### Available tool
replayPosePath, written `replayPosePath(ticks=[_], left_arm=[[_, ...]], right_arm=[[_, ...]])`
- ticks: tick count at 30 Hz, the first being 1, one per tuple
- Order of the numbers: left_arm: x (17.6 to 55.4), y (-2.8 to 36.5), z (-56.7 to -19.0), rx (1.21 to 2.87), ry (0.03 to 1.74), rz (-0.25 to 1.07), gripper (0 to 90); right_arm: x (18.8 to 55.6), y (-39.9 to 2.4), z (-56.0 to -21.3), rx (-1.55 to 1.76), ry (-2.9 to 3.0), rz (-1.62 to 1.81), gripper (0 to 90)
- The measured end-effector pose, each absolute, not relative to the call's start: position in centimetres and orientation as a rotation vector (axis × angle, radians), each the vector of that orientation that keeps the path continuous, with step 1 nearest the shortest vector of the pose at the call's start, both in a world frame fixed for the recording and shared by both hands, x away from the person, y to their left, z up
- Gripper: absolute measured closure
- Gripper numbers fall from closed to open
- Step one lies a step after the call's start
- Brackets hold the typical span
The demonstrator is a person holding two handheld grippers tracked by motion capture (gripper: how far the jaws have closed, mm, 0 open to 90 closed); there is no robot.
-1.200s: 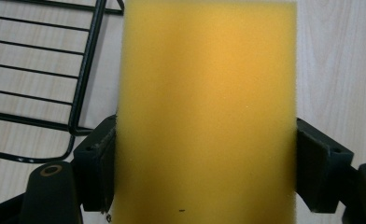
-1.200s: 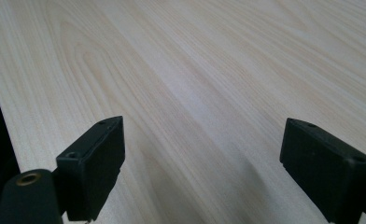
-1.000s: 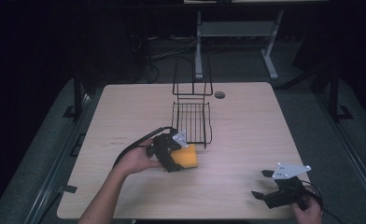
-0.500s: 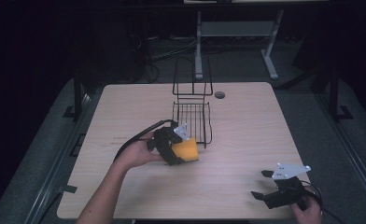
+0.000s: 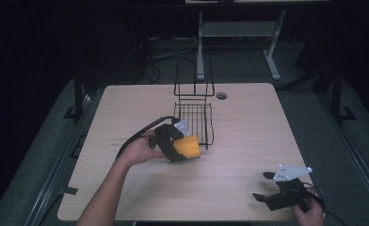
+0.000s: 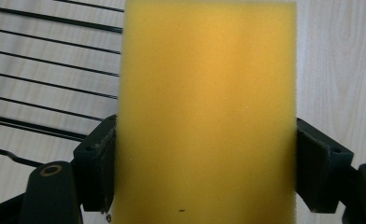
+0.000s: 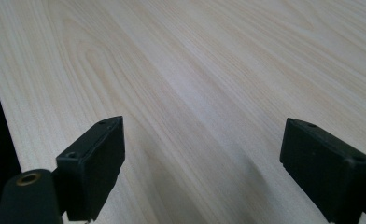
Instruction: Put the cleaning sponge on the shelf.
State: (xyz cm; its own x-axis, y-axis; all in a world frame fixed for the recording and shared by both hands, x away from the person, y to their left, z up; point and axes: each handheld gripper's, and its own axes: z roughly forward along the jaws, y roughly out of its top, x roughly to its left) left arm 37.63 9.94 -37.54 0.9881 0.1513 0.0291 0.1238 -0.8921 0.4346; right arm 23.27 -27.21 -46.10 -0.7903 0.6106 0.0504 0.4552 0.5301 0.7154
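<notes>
The wire basket (image 5: 194, 120) stands near the far edge of the table (image 5: 248, 127), about midway along it, and its tall handle loop rises at its far end. The left gripper (image 5: 182, 147), clamped on a yellow sponge (image 5: 188, 147), sits just off the basket's near left corner, so the wire rim (image 6: 50, 93) blocks the way beyond it. The right half of the table lies bare up to the far right corner. The right gripper (image 5: 262, 186), jaws spread, hangs over the near right corner with bare wood ahead (image 7: 204, 88).
</notes>
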Motion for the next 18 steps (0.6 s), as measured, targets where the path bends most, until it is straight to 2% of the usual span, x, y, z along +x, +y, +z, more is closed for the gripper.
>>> replayPosePath(ticks=[18], left_arm=[[39.6, 8.6, -36.5, 2.687, 0.176, 0.091, 21.5]], right_arm=[[23.3, -27.4, -46.1, 0.908, 2.555, 1.112, 13.7]])
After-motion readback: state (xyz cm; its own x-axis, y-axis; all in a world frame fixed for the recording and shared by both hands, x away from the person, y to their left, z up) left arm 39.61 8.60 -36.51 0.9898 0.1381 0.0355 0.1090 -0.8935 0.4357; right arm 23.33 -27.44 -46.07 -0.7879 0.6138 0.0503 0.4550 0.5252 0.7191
